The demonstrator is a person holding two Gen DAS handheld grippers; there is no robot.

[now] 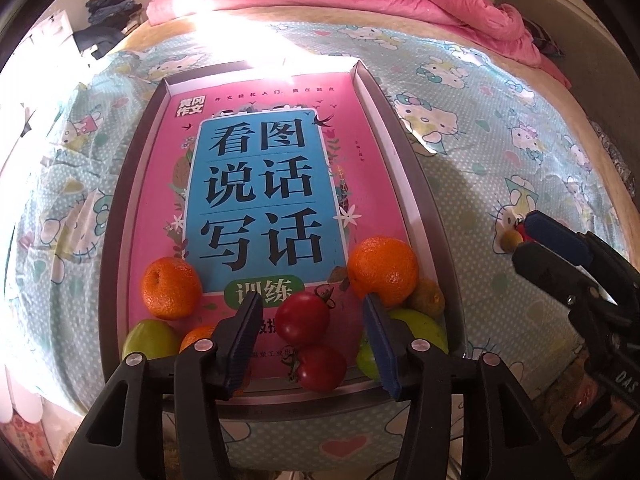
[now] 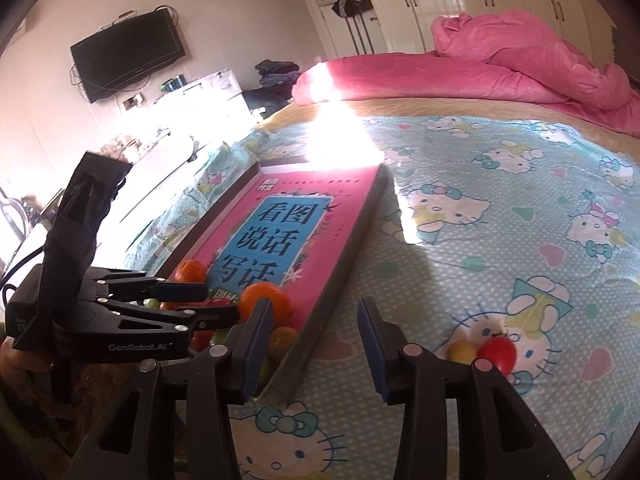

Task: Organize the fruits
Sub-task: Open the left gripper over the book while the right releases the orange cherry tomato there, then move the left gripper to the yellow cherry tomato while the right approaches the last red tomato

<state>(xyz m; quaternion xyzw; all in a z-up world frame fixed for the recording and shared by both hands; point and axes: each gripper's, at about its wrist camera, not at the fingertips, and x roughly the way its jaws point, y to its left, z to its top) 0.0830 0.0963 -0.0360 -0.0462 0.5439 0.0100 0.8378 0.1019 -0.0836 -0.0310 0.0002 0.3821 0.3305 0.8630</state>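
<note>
A shallow tray (image 1: 416, 184) lined with a pink book lies on the bed. At its near end sit two oranges (image 1: 382, 270), two red tomatoes (image 1: 303, 317), green fruits (image 1: 150, 338) and a brownish kiwi (image 1: 427, 298). My left gripper (image 1: 310, 344) is open and empty, with the tomatoes between its fingers. My right gripper (image 2: 314, 348) is open and empty, over the bedsheet beside the tray's right wall (image 2: 340, 280). A red tomato (image 2: 497, 354) and a small yellow fruit (image 2: 462, 351) lie on the sheet to its right.
The Hello Kitty sheet (image 2: 480, 220) covers the bed. A pink quilt (image 2: 500, 68) is bunched at the far end. A TV (image 2: 128, 54) and white wardrobes stand by the walls. Bright sunlight washes out the tray's far end.
</note>
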